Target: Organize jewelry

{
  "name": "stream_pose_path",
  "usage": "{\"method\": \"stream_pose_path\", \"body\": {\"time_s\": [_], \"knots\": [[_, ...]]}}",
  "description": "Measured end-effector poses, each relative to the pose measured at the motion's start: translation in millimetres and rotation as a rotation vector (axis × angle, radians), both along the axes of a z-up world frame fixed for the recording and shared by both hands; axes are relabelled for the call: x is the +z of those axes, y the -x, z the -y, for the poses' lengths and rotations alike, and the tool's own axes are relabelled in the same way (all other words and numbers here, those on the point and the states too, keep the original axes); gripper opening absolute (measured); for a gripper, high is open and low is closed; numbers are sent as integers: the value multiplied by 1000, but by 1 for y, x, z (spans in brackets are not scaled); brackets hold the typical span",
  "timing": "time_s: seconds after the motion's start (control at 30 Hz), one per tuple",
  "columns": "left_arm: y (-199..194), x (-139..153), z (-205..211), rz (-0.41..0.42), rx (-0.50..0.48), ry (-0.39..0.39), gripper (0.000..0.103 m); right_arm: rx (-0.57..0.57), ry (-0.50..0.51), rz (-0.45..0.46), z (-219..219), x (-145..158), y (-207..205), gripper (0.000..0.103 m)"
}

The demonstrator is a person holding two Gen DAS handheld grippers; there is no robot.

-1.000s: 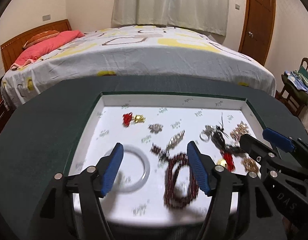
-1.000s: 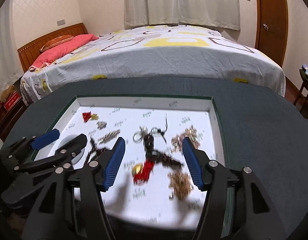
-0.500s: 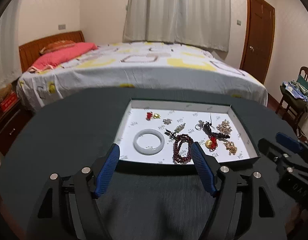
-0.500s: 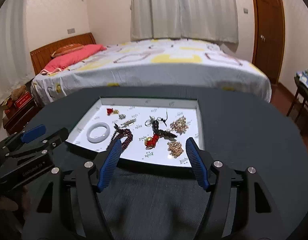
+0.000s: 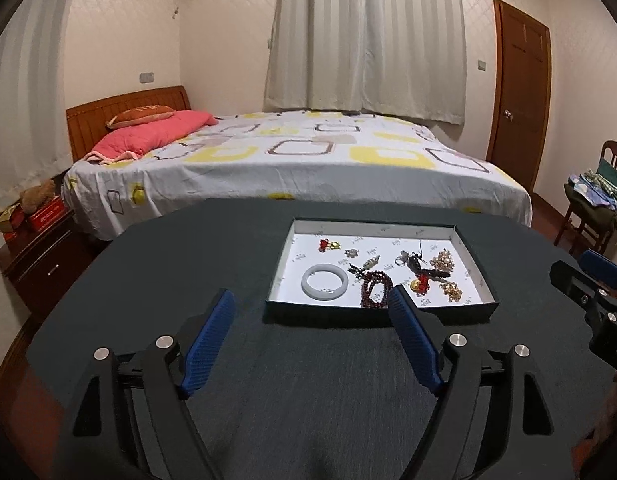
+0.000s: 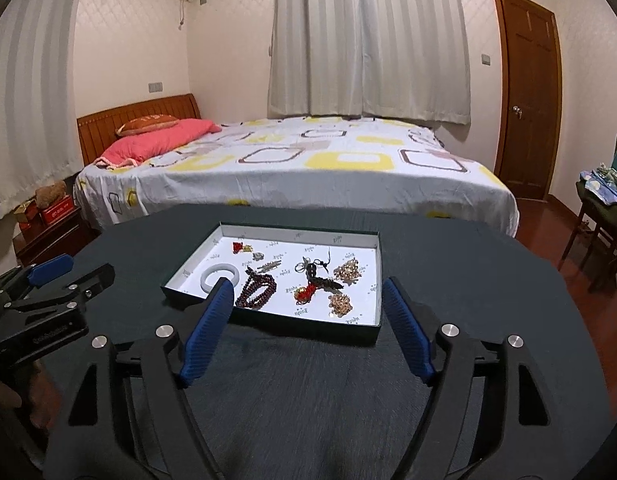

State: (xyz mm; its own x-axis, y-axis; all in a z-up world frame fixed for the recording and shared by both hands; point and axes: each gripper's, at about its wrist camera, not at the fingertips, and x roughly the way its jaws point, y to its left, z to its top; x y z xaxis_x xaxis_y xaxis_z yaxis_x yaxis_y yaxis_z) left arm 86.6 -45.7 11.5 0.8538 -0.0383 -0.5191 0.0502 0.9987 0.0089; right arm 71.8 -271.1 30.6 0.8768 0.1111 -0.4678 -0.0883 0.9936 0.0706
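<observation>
A shallow dark box with a white floor sits on a round dark table. In it lie a pale bangle, dark red beads, a red-and-gold charm, gold clusters and small pieces. My left gripper is open and empty, held back above the table short of the box. My right gripper is open and empty, likewise in front of the box.
A bed with a patterned sheet stands beyond the table. A nightstand is at the left, a chair with clothes at the right, a door behind. The other gripper shows at each view's side.
Both grippers have pulled back and up from over the box, which now looks small and far. Both stayed open and empty. The jewelry has not moved.
</observation>
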Motion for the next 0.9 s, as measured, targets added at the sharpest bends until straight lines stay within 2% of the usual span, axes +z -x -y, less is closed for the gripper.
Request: {"method": "stream_pose_path", "body": {"time_s": [0.2, 0.9], "knots": [[21, 15, -9, 33, 10, 17, 79, 3, 5, 26, -3, 11, 17, 76], [58, 51, -23, 133, 36, 39, 80, -23, 5, 126, 4, 42, 63, 78]]}}
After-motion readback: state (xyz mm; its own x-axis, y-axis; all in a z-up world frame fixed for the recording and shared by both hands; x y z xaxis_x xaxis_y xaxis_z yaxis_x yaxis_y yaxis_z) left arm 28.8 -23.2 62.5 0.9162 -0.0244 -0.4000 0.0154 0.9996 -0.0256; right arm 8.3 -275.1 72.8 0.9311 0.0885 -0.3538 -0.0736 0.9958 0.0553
